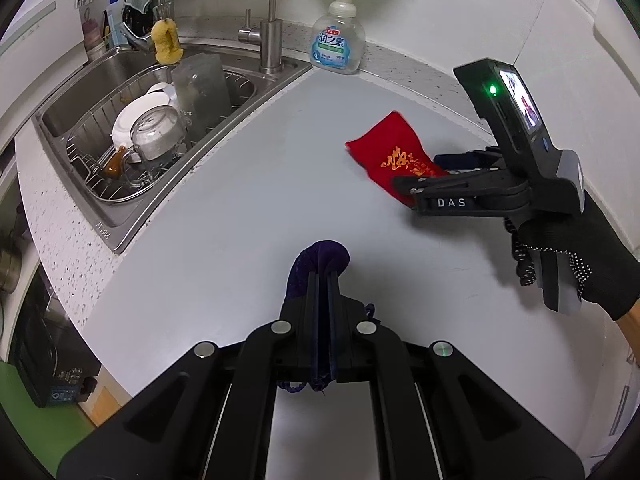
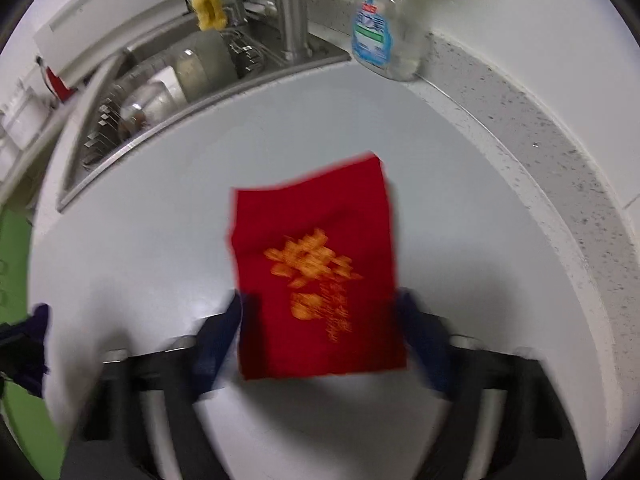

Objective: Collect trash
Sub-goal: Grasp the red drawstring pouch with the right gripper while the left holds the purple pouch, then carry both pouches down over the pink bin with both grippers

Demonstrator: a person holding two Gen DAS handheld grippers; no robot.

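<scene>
A red fabric pouch point(image 2: 316, 240) with gold characters lies flat on the grey counter point(image 2: 160, 200). My right gripper point(image 2: 322, 312) straddles its near end. One blue-padded finger point(image 2: 236, 320) stands at each side edge, and the pouch is not buckled. In the left wrist view the same red pouch point(image 1: 384, 148) lies at the right with the right gripper point(image 1: 420, 170) over it, held by a black-gloved hand point(image 1: 560, 248). My left gripper point(image 1: 323, 276) is shut on a dark purple cloth pouch point(image 1: 320, 258) above the counter. That purple pouch point(image 2: 36, 328) shows at the left edge of the right wrist view.
A steel sink point(image 1: 120, 216) holding a wire rack of dishes fills the left side. Behind it stand a tap point(image 1: 272, 40) and a yellow sponge point(image 1: 166, 42). A soap pump bottle point(image 1: 338, 46) stands in the back corner against the white wall.
</scene>
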